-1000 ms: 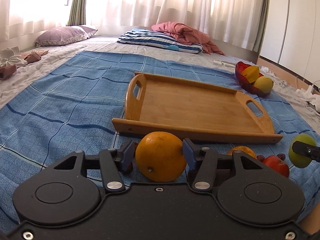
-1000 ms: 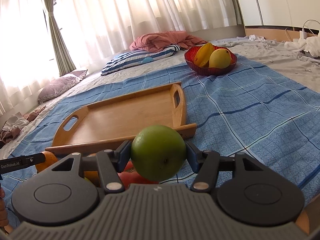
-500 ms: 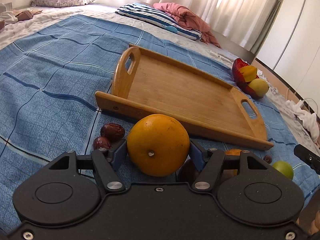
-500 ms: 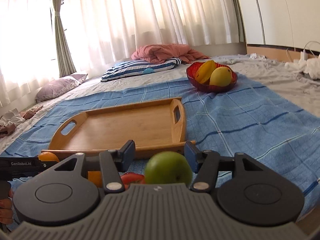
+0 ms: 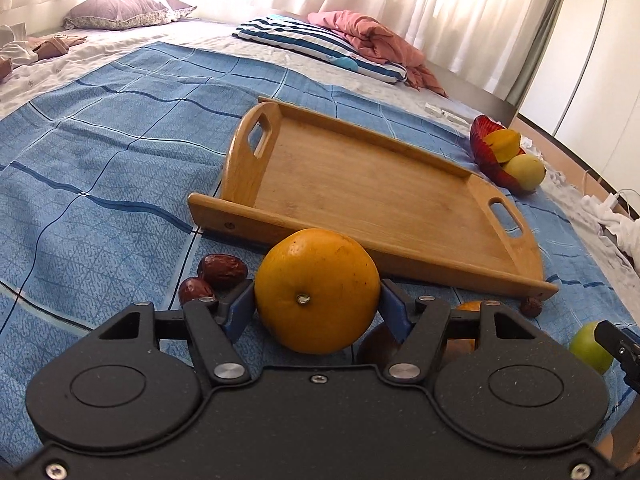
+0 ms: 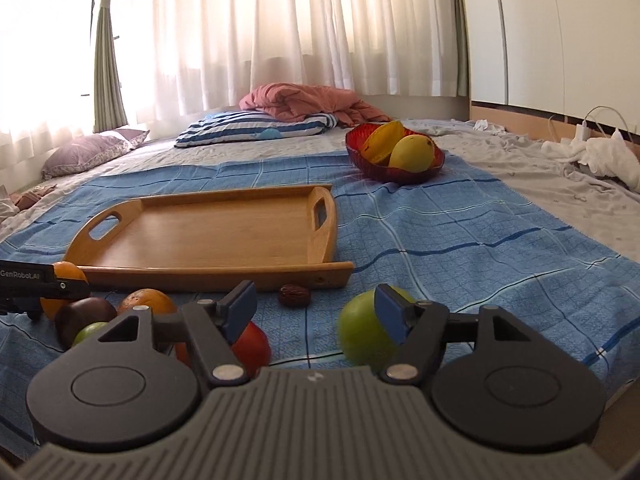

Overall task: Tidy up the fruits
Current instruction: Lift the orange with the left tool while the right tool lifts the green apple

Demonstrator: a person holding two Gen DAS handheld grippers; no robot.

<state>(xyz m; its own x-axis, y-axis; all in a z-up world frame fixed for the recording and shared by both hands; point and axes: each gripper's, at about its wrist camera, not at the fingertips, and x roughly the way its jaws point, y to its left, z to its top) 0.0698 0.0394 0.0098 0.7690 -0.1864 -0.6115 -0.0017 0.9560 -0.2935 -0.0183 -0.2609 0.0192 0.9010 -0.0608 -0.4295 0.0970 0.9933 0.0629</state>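
Fruit on the blue checked blanket [image 5: 100, 168], wooden tray [image 5: 360, 184] bare.
My left gripper [image 5: 317, 307] clamps the orange [image 5: 317, 296] just short of the tray's near rail; my right gripper [image 6: 312, 308] stands spread wide, its right pad in front of the green apple [image 6: 362, 334] lying on the blanket, a red tomato [image 6: 252, 346] by the other finger, two dates [image 5: 212, 276] beside the orange.

Striped pillow [image 6: 256, 128], pink quilt [image 6: 308, 102] (crumpled), sheer curtains [image 6: 280, 28]
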